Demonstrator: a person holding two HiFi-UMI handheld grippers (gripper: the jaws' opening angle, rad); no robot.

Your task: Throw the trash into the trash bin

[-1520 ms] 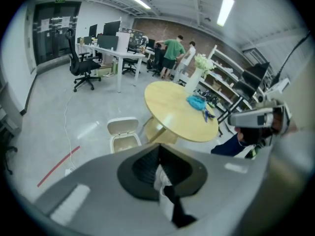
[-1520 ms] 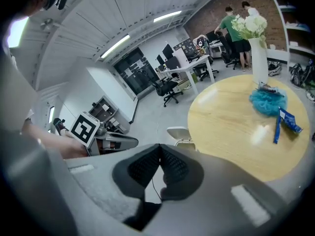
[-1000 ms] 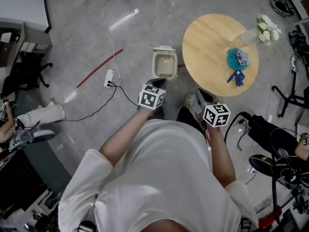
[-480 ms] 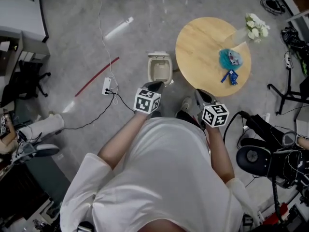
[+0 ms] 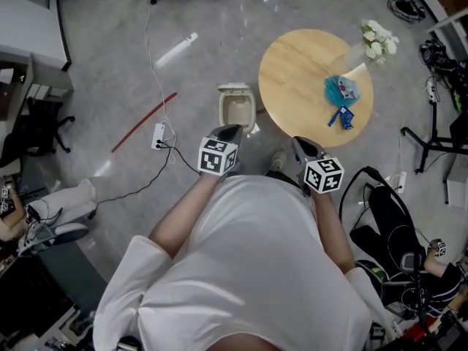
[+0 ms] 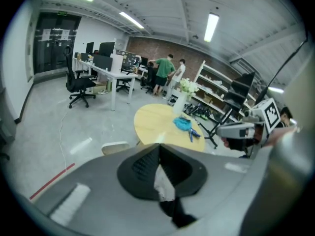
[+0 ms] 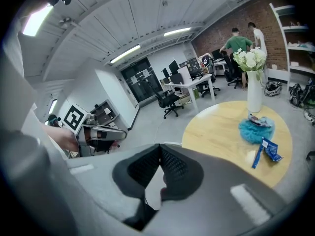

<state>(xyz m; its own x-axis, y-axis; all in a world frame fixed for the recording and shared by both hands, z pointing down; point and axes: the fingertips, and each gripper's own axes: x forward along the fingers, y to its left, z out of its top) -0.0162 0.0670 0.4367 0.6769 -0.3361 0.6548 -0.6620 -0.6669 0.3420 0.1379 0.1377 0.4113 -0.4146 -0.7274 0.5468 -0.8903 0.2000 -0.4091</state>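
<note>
A round light-wood table [image 5: 296, 72] stands at 1 o'clock in the head view, with a clear vase of white flowers [image 5: 374, 39] at its own 1 o'clock edge. At 10 o'clock a red floor strip [image 5: 143, 122] lies slanted just beside a white power strip [image 5: 159, 136] trailing a black cable [image 5: 139, 185]. In the left gripper view, 2 people [image 6: 167, 73] stand at 12 o'clock.

The round pale wooden desk [image 5: 292, 79] has a smooth, faintly shiny top. The grey floor [image 5: 110, 64] looks like polished concrete and is glossy under the lights. The small beige trash bin [image 5: 238, 108] is smooth matt plastic. The teal tuft [image 5: 338, 88] looks fluffy and the blue wrappers [image 5: 340, 117] look glossy. The fingers [image 6: 140, 167] are dark, matt and ribbed.
</note>
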